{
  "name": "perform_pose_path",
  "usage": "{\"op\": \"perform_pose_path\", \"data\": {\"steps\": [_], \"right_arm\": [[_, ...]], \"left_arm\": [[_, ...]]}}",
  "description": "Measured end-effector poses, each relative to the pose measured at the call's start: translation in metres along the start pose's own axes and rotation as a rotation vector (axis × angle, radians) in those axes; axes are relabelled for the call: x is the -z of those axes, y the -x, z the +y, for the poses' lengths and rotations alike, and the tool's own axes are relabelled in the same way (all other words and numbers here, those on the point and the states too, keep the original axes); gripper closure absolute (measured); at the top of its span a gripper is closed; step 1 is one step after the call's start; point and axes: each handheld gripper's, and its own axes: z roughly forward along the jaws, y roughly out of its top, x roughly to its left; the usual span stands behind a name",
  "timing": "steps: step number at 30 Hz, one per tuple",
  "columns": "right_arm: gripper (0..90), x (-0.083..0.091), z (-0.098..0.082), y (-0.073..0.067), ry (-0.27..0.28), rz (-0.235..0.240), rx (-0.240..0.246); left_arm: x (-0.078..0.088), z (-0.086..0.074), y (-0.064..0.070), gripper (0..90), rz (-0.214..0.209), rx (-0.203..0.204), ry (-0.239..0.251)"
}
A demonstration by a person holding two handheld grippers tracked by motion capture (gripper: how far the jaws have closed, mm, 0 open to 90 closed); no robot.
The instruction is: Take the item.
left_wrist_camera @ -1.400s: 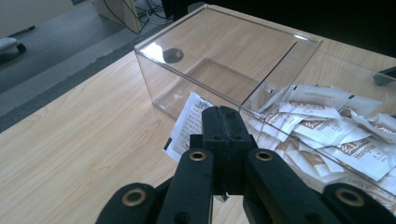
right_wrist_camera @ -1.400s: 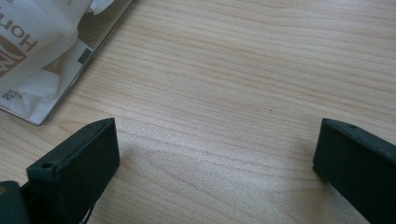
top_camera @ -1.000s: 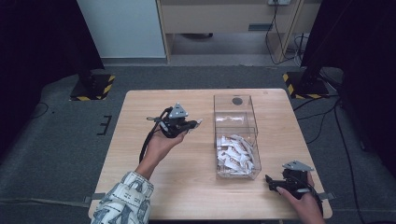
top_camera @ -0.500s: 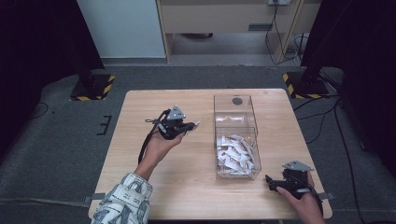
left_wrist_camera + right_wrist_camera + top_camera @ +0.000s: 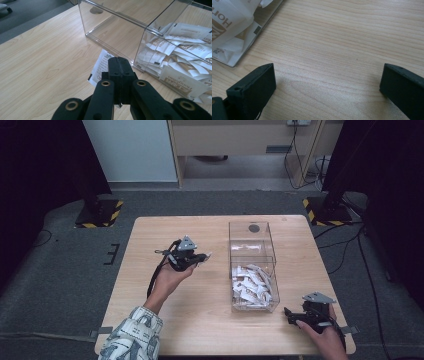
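The left gripper hangs above the middle of the desk, just left of the clear box, with its jaws pressed together on a small white packet. The packet sticks out past the jaw tips, pinched by 1 end, and its free end juts forward and down toward the desk. Its printed face is turned up and to the left in the left gripper view. Its long axis runs roughly in line with the jaws, aimed at the near lower corner of the box. In the high view the packet shows as a pale sliver at the gripper's tip, pointing toward the box and a little short of its left wall.

The box stands right of centre, its long side running from the far edge toward the near edge of the desk. Its near half holds a heap of similar packets; its far half is bare.

The right gripper rests near the near right corner of the desk, jaws wide apart with bare wood between them, holding nothing. It points left toward the near end of the box.
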Motion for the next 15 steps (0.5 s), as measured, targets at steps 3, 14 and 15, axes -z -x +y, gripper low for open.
{"op": "perform_pose_path", "data": {"steps": [3, 14, 15], "right_arm": [[0.7, 0.000, 0.000, 0.000, 0.000, 0.000, 0.000], [0.7, 0.000, 0.000, 0.000, 0.000, 0.000, 0.000], [0.7, 0.000, 0.000, 0.000, 0.000, 0.000, 0.000]], "left_arm": [[-0.002, -0.003, -0.002, 89.9, 0.004, 0.004, -0.006], [-0.006, -0.016, -0.012, 90.0, 0.024, 0.023, -0.030], [-0.006, -0.017, -0.012, 89.9, 0.025, 0.026, -0.033]]}}
